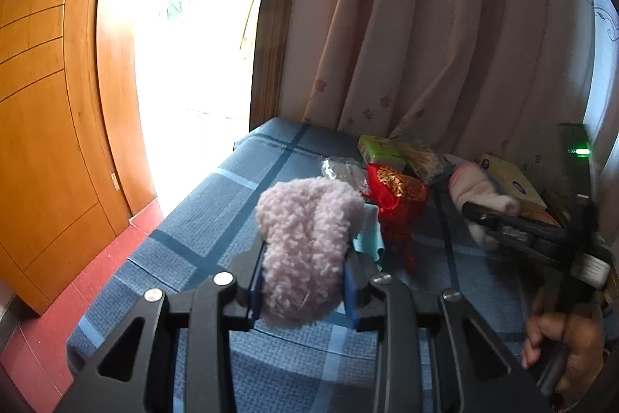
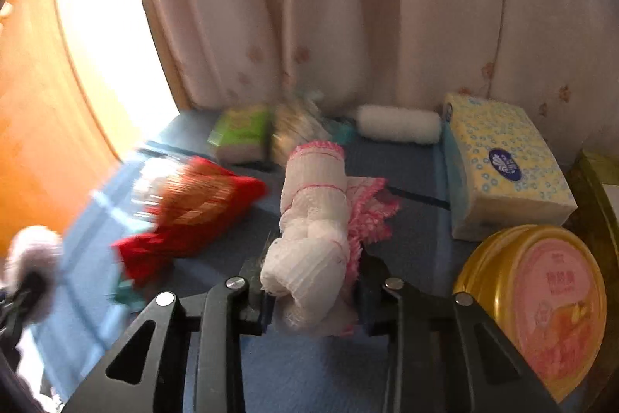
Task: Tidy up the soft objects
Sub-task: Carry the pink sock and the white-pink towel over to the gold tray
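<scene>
Left gripper (image 1: 303, 291) clamped on fluffy pale-pink fleece bundle (image 1: 305, 242), long axis pointing far, above the blue plaid bed (image 1: 185, 219). Right gripper (image 2: 311, 297) clamped on rolled white mesh cloth with pink trim (image 2: 313, 227), lying likewise; the 2 bundles are well apart, fleece at left.

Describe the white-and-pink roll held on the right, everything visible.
The roll is white mesh-like fabric with pink stitched edging, bundled into a lumpy cylinder with a frilled pink flap on its right side. The right tongs are shut on its near end, and it points away toward the curtain above the blue cloth. Whether its far end touches the cloth is unclear.
</scene>
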`<state>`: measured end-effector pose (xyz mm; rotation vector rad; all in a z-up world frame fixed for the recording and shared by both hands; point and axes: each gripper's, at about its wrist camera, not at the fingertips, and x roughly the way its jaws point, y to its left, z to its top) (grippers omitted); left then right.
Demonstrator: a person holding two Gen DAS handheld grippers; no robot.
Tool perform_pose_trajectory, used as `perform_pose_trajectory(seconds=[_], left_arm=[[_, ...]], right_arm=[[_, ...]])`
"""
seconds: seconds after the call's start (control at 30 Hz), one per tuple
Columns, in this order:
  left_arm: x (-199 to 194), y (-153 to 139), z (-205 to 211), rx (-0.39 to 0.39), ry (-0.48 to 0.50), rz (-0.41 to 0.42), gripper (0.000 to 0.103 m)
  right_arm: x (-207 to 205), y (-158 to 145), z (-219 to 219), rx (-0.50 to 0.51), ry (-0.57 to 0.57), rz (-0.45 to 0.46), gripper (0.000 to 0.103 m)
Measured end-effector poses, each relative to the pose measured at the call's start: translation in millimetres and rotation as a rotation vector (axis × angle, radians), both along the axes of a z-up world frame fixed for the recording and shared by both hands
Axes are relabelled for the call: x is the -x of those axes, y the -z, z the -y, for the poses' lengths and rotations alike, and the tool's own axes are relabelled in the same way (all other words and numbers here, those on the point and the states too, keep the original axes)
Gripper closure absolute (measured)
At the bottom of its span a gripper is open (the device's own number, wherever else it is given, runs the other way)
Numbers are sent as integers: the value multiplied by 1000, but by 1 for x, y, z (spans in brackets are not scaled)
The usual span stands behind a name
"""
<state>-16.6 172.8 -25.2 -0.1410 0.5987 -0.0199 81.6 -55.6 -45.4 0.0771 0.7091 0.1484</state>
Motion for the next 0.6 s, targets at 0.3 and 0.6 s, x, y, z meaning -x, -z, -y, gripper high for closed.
perform_pose_trajectory(seconds=[0.3,0.6], left_arm=[[5,-5,27,-30,44,15,72],[19,-14,64,-55,113,35,72]], right_arm=[[75,-46,24,-133,-75,227,68],[122,-47,50,-93,-16,274,68]])
